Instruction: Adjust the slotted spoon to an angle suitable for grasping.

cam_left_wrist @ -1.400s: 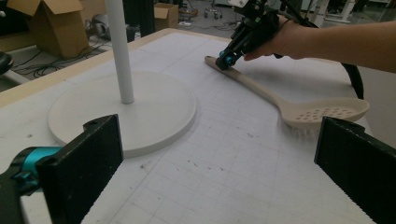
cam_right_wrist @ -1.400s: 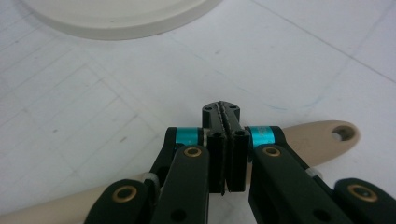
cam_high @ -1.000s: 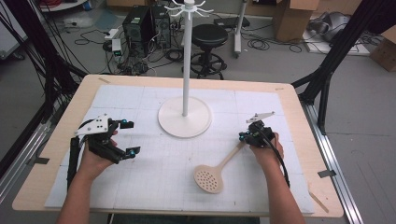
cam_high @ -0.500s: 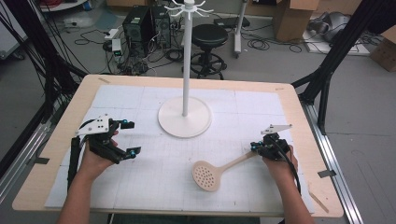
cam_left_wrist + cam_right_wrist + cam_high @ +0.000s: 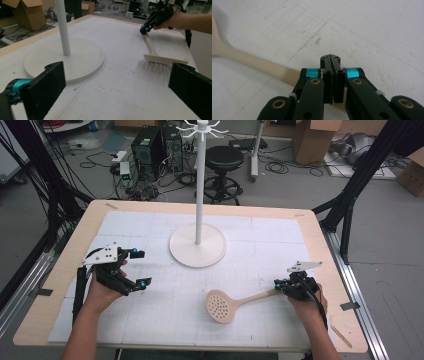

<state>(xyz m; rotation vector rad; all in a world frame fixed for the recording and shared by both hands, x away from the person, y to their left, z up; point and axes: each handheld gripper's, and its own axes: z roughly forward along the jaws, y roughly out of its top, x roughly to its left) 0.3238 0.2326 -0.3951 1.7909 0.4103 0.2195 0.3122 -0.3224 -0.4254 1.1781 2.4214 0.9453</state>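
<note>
Grips the skimmer (image 5: 221, 306) at the very end of its handle with the right gripper (image 5: 278, 285), jaws drawn fully together. In the right gripper view, shows the pads of the right gripper (image 5: 331, 60) meeting with no visible gap, and the pale handle of the skimmer (image 5: 249, 62) leaving to the left from under the linkage (exact pinch point hidden there, so treat the hold as judged rather than seen).

Lies near the right edge of the table (image 5: 320, 245), on the white mat (image 5: 165, 320). Runs long axis from the grip at the right toward the perforated head at the left and slightly nearer the person. In the left gripper view, shows the head of the skimmer (image 5: 165, 59) tilted, with a shadow beneath, and the right gripper (image 5: 146, 27) at the far end of the handle.

Rests the left gripper (image 5: 140, 267) at the left side of the mat, jaws spread wide and holding nothing, well apart from the skimmer; confirmed in its own view, left gripper (image 5: 117, 85) framing bare mat.

Stands the hook stand (image 5: 215, 251) beyond and to the left of the gripped end, between the two hands. For any carry toward its hooks (image 5: 201, 127), allow for the head trailing out on the stand's side of the grip, and keep it off the pole
</note>
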